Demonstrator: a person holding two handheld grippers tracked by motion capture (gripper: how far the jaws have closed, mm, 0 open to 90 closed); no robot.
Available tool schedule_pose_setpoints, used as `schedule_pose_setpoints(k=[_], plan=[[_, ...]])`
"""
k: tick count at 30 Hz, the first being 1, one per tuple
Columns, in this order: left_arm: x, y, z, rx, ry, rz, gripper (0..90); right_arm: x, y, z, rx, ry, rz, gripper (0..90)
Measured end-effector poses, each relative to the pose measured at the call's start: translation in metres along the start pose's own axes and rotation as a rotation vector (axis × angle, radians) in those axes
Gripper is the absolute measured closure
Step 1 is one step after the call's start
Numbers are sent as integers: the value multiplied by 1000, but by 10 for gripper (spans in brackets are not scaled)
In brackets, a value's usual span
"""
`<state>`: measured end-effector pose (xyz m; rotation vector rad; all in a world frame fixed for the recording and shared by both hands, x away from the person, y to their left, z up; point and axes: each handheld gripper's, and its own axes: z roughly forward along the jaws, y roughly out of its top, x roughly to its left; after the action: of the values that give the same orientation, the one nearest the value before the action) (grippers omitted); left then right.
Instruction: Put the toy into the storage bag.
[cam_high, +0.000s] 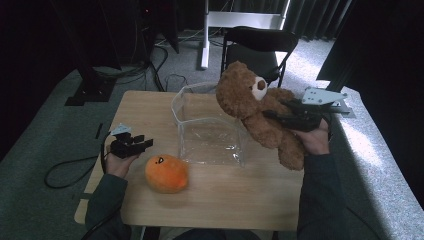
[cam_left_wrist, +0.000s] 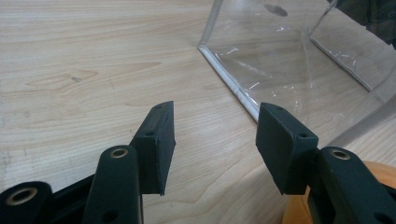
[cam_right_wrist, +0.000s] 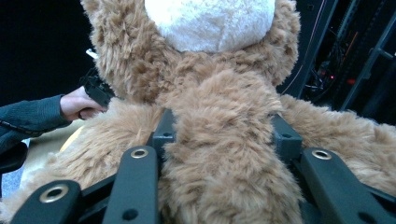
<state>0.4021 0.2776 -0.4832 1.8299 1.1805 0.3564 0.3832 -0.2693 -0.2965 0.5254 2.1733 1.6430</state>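
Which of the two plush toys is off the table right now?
The brown teddy bear, clamped in the right gripper beside the clear bag; the orange plush lies on the table.

Shaggy plush teddy bear (cam_high: 250, 107), glossy clear plastic bag (cam_high: 210, 131), matt wooden table (cam_high: 145, 112).

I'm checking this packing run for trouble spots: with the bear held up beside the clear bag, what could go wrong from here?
1. The right gripper pinches only a fold of the teddy bear's plush, so the bear may slip or swing.
2. The clear bag looks soft and nothing holds it; the left gripper rests open beside it, so the bear could push the bag over or catch its rim.
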Motion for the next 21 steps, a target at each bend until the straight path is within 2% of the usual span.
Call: schedule_pose_setpoints(k=[21], plan=[[-8, 9, 7, -18, -16, 9, 479, -9, 21, 17, 3, 4, -14, 566]])
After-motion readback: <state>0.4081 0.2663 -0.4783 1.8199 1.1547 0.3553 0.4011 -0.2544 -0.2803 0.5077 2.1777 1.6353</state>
